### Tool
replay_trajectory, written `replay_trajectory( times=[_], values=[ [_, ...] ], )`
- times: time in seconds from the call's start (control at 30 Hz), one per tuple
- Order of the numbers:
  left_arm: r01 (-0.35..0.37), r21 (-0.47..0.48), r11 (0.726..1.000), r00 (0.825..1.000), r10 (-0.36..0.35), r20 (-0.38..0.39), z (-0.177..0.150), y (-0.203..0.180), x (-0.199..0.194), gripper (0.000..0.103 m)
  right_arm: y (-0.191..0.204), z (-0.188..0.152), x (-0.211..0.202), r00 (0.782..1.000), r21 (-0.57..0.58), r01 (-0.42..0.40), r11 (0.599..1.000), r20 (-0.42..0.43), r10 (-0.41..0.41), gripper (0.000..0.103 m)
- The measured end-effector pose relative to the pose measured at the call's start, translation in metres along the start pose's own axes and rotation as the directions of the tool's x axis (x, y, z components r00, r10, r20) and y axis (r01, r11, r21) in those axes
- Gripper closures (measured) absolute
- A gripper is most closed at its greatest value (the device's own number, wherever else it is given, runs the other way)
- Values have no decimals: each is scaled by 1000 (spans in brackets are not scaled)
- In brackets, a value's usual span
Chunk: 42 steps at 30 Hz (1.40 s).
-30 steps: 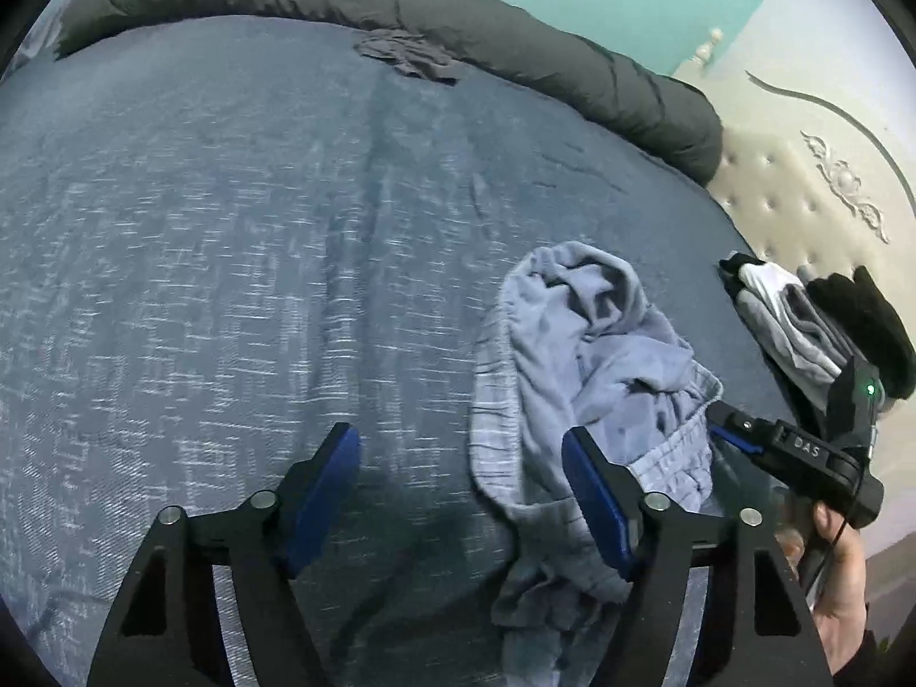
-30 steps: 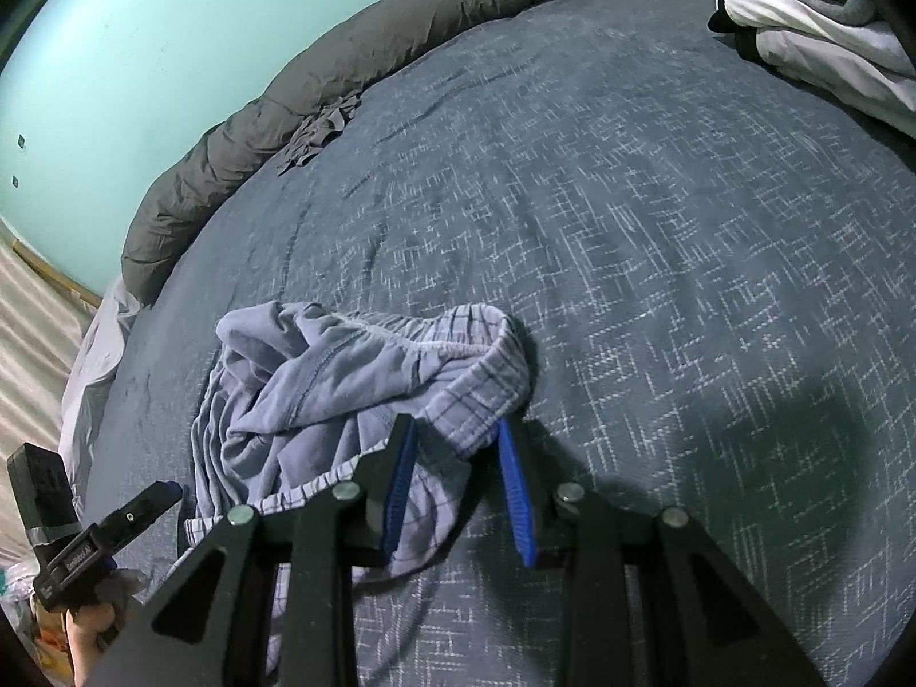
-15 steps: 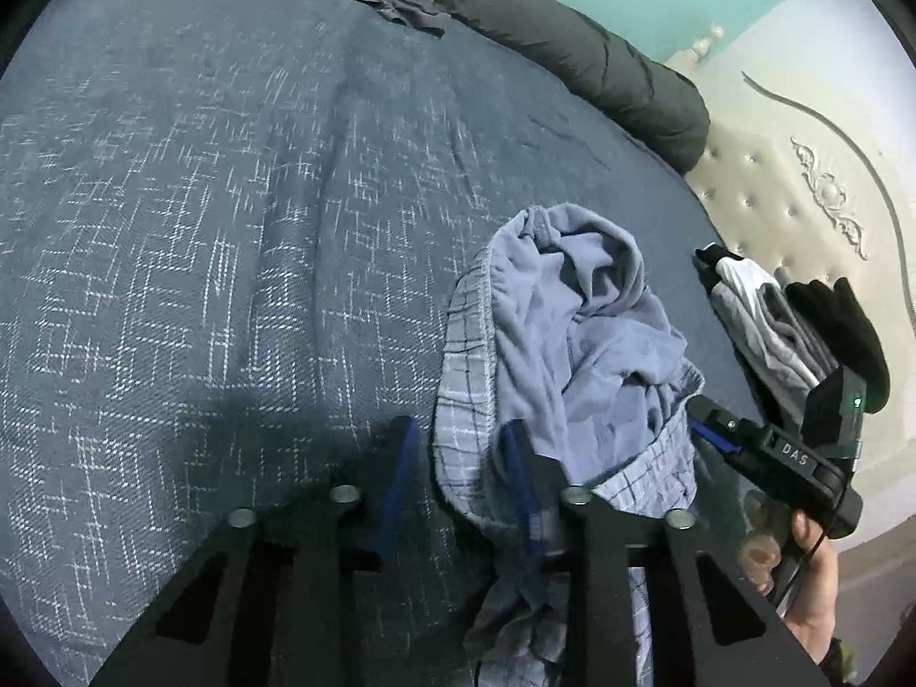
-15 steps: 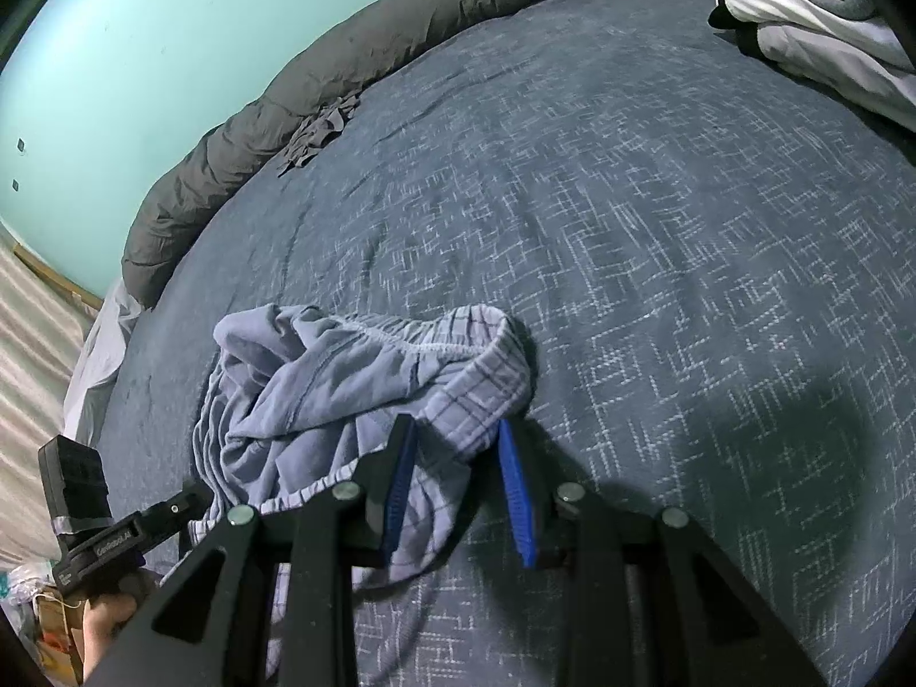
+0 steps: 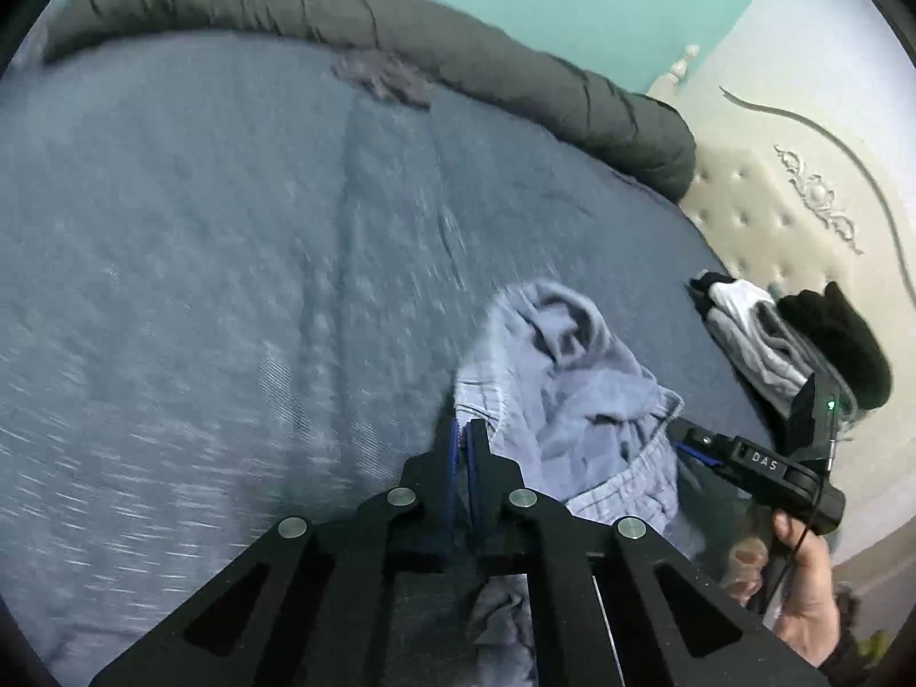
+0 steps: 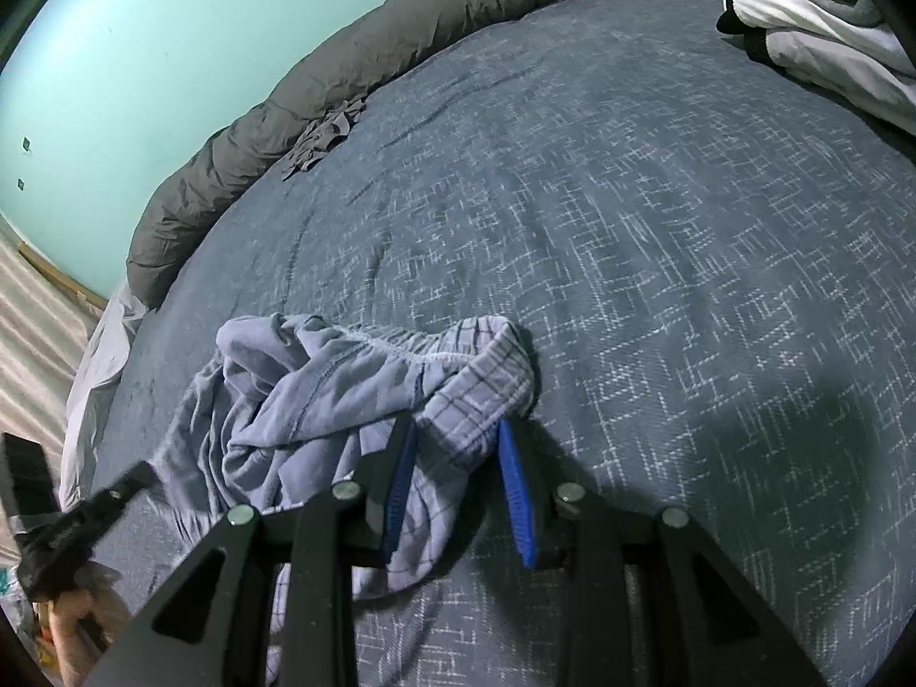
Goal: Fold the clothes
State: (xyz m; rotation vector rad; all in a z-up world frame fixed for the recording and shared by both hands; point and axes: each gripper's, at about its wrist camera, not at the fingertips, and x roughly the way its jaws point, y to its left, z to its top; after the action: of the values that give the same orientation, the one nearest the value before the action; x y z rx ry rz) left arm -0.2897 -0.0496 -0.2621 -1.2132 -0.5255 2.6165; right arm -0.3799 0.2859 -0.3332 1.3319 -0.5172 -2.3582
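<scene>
A crumpled pair of light blue shorts (image 5: 572, 401) with a plaid waistband lies on the dark blue bedspread (image 5: 229, 286). My left gripper (image 5: 462, 429) is shut, its blue pads pinching the left edge of the waistband. In the right wrist view the same shorts (image 6: 320, 389) spread to the left, and my right gripper (image 6: 456, 423) is shut on a bunched plaid fold at their right end. From the left wrist view my right gripper (image 5: 687, 443) reaches into the cloth from the right, held by a hand (image 5: 801, 601).
A rolled grey duvet (image 5: 458, 57) runs along the far edge under the teal wall, with a small dark garment (image 5: 389, 77) against it. A pile of grey, white and black clothes (image 5: 755, 338) sits by the padded headboard (image 5: 773, 212). The same pile (image 6: 818, 40) shows at the top right.
My left gripper went from wide open beside the shorts to shut on the waistband edge, then rose slightly. The right gripper kept its grip and place.
</scene>
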Motion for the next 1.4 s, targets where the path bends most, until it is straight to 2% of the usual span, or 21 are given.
replay_trajectory(
  times=[0.13, 0.23, 0.33, 0.43, 0.5, 0.53, 0.57, 0.6, 0.7, 0.77, 0.83, 0.9, 1.0, 1.13, 1.27, 1.33, 1.4],
  values=[
    [-109, 41, 993, 992, 106, 66, 7, 2, -33, 100, 5, 2, 2, 1000, -11, -6, 1000, -6, 6, 74],
    [-174, 31, 984, 985, 174, 17, 3, 11, -23, 100, 7, 2, 2, 1000, -12, -8, 1000, -7, 8, 74],
    [-162, -25, 987, 986, 160, -40, -2, 24, -7, 100, 4, 5, -1, 1000, -8, 0, 1000, 7, 0, 74],
    [-131, -51, 990, 991, 129, -43, -2, 29, -1, 99, -1, 8, -3, 1000, 4, 5, 1000, 22, -5, 74],
    [-148, -63, 987, 989, 145, -42, -1, 32, 0, 96, -4, 10, -1, 1000, 13, 14, 1000, 21, -14, 74],
    [-156, -67, 985, 987, 154, -42, -2, 33, 0, 91, -6, 10, 0, 1000, 17, 19, 1000, 19, -20, 74],
    [-166, -70, 984, 986, 163, -43, -2, 35, -1, 80, -8, 11, 2, 1000, 24, 23, 999, 15, -23, 74],
    [-177, -76, 981, 984, 174, -44, -4, 38, -3, 76, -8, 11, 3, 1000, 31, 23, 999, 11, -23, 74],
    [-185, -74, 980, 981, 179, -75, -9, 46, -3, 71, -7, 11, 5, 1000, 30, 23, 999, 11, -23, 74],
    [-155, -76, 985, 982, 145, -119, -13, 48, 4, 60, -4, 11, 6, 1000, 29, 18, 999, 10, -19, 74],
    [-113, -74, 991, 983, 100, -153, -17, 44, 13, 54, -3, 10, 6, 1000, 30, 14, 999, 10, -14, 74],
    [-93, -63, 994, 982, 81, -168, -19, 40, 19, 52, -3, 9, 6, 1000, 28, 14, 1000, 10, -14, 74],
    [-86, -44, 995, 985, 78, -155, -18, 34, 23, 52, -3, 9, 7, 1000, 20, 13, 1000, 9, -13, 74],
    [-111, 24, 994, 986, 113, -123, -14, 28, 30, 54, -1, 10, 11, 1000, -1, -2, 1000, 3, 2, 73],
    [-90, 48, 995, 987, 95, -126, -11, 24, 37, 86, -6, 13, 16, 1000, 8, -9, 1000, 5, 9, 72],
    [-81, 53, 995, 990, 86, -116, -10, 22, 34, 92, -8, 16, 16, 999, 11, -26, 1000, 24, 25, 72],
    [-77, 66, 995, 992, 83, -96, -8, 18, 29, 94, -5, 19, 17, 999, -19, -19, 1000, 32, 20, 74]
  ],
)
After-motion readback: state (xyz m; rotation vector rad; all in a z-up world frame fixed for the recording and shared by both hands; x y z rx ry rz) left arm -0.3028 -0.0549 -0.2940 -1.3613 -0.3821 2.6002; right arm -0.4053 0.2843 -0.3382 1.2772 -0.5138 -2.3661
